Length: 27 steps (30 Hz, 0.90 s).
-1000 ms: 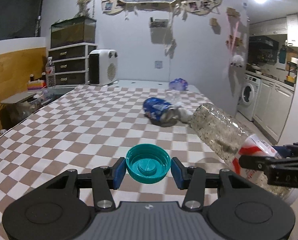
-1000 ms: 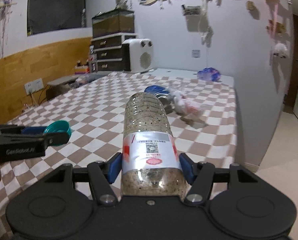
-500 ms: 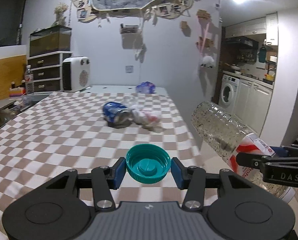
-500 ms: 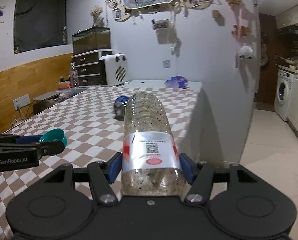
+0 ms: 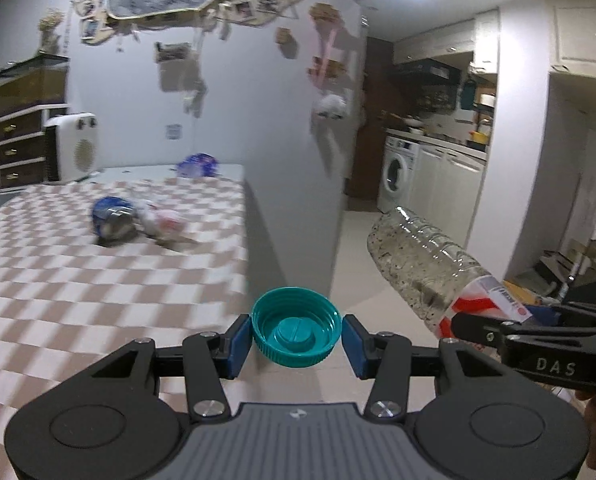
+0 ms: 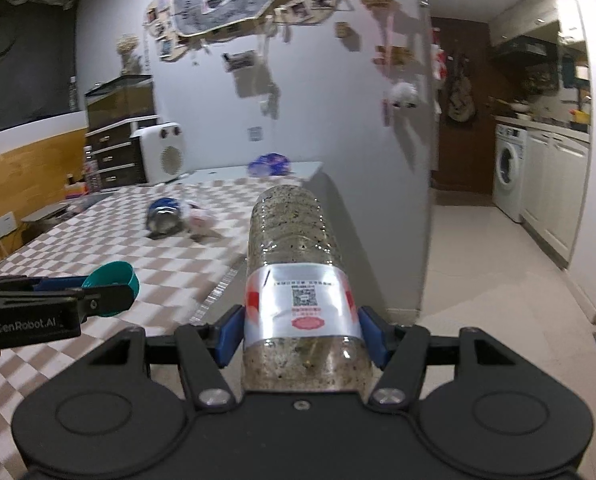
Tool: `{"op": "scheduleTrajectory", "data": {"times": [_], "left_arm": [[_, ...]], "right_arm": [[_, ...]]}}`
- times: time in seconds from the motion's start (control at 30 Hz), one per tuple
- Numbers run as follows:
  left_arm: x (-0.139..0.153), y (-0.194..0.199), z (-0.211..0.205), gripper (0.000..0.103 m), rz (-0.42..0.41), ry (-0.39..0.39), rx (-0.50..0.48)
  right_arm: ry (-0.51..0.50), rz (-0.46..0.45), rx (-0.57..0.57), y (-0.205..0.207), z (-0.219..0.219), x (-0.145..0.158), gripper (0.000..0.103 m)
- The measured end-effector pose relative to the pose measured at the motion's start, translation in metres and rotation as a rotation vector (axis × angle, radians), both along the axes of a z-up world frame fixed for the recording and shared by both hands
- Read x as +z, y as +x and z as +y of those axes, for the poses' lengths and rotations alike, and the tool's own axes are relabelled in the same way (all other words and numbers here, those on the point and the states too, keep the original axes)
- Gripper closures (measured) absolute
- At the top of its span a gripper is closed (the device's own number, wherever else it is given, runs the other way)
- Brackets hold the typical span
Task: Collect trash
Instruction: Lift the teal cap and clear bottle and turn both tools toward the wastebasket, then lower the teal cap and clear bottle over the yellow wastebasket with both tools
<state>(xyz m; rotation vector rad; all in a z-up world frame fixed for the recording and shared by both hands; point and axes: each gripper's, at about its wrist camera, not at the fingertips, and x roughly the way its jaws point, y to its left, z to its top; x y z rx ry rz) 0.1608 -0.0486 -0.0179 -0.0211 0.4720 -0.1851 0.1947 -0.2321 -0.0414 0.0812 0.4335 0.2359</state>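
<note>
My left gripper [image 5: 297, 338] is shut on a teal bottle cap [image 5: 297, 327], held open side towards the camera over the right edge of the checkered table [image 5: 58, 280]. My right gripper [image 6: 301, 334] is shut on a clear plastic bottle [image 6: 294, 256] with a silver and red label, lying along the fingers. In the left wrist view the bottle [image 5: 426, 264] hangs to the right over the floor. In the right wrist view the cap [image 6: 112, 280] sits at the left. A crushed blue can [image 5: 112, 220] and a crumpled wrapper [image 5: 164, 224] lie on the table.
A blue bag [image 5: 198, 165], a white heater [image 5: 76, 144] and dark drawers [image 5: 16, 144] stand at the table's far end. A grey wall [image 5: 290, 140] ends beside the table. A tiled floor [image 6: 490, 264] leads to a washing machine [image 6: 508, 172] and white cabinets.
Both grippers have swung to the right with the cap and the bottle. The table has slid to the left and the kitchen has come into view.
</note>
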Motion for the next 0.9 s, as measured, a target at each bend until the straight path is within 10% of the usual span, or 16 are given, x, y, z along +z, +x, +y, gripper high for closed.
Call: {"op": "scheduleTrajectory", "data": {"times": [0.5, 0.9], "left_arm": [[-0.09, 0.041, -0.117, 0.053, 0.177, -0.05, -0.074], [-0.211, 0.106, -0.128, 0.053, 0.406, -0.037, -0.034]], "right_arm": [[0.021, 0.154, -0.136, -0.001, -0.107, -0.081, 0.04], [0.124, 0.382, -0.193, 0.043, -0.137, -0.19, 0.04]]}}
